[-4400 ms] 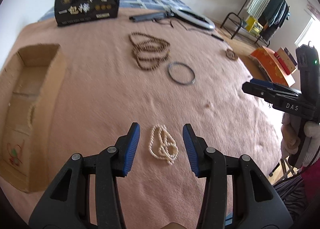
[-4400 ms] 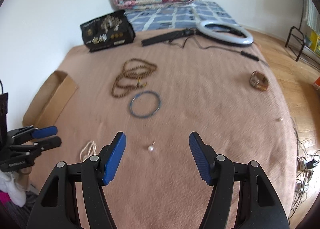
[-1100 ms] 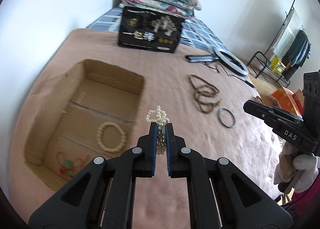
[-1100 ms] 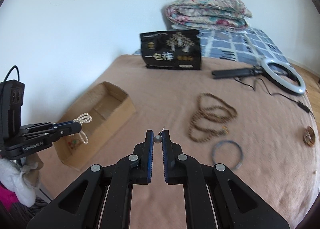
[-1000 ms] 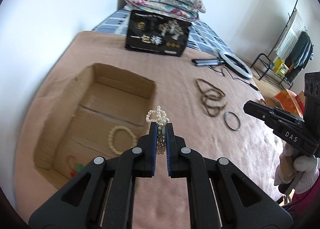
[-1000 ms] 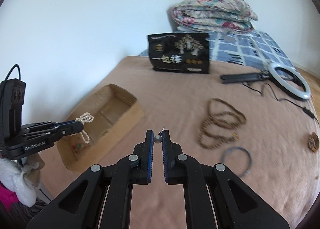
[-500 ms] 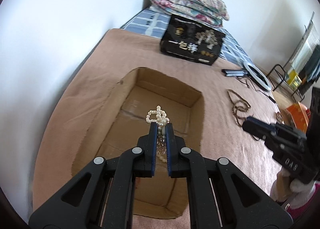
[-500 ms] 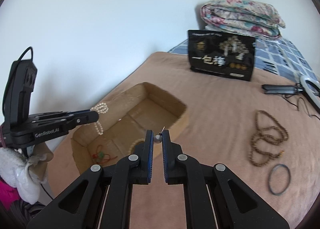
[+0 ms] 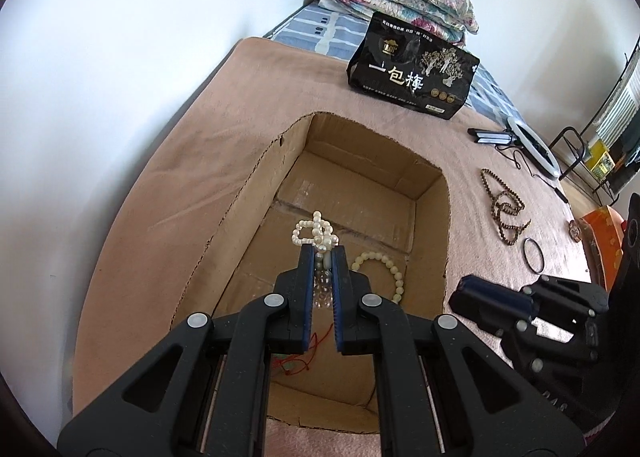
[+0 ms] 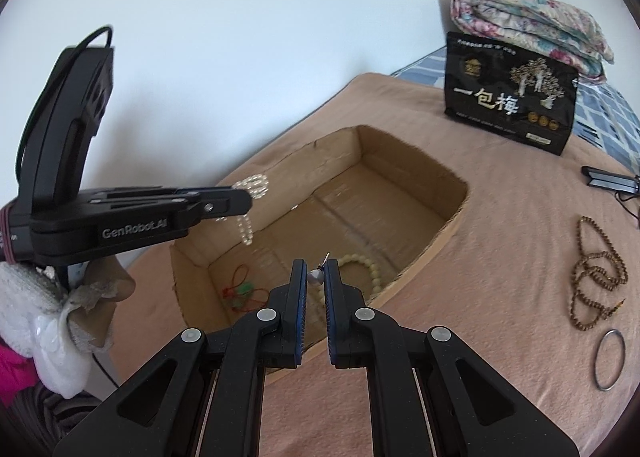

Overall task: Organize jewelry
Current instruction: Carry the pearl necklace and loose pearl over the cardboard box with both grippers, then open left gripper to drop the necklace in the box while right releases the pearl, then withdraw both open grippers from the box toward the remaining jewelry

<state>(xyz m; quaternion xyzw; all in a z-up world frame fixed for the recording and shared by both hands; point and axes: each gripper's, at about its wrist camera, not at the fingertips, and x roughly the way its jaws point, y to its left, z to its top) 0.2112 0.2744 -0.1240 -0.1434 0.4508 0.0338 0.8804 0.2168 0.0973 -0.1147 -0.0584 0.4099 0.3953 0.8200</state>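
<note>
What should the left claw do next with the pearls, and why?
Probably open the left claw: it is shut on the pearl necklace, which hangs over the open cardboard box beside the beaded bracelet, so it should drop inside.

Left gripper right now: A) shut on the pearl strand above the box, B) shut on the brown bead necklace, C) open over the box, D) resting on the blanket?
A: the left gripper has its jaws closed on the pearl strand, held above the cardboard box.

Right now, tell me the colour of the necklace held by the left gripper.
Cream-white pearl necklace; clearest in the left wrist view.
</note>
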